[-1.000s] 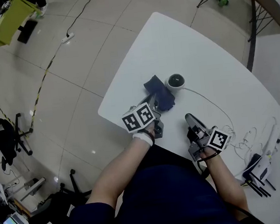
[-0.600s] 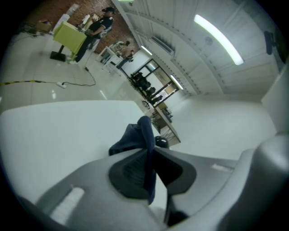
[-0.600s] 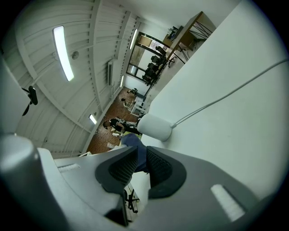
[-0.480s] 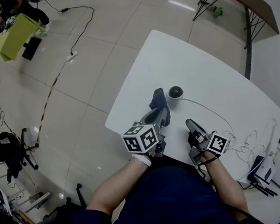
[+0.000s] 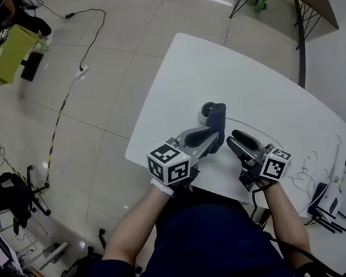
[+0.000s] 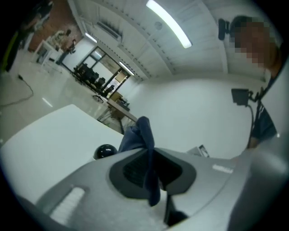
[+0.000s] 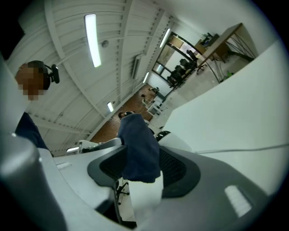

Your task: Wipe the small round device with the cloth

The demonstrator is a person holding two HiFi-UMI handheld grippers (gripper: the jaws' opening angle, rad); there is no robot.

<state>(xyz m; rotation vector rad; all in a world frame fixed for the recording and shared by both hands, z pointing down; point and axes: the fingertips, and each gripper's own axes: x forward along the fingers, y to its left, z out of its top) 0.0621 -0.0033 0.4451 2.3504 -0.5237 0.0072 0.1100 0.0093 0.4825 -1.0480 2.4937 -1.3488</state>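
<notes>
Cloth (image 5: 219, 119): clamped in narrow left gripper (image 5: 217, 137), held up just beside small round device (image 5: 207, 109) on table (image 5: 265, 76), likely for wiping. Right gripper (image 5: 237, 139): near device, jaws just opening wide around cloth's end, unpressed.

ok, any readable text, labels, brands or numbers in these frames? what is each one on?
No word, brand or number can be read anywhere.
left marker cube: black-and-white square codes only, no letters or digits.
right marker cube: the same, codes only.
pale label patch on the jaw in the left gripper view: too blurred to read.
</notes>
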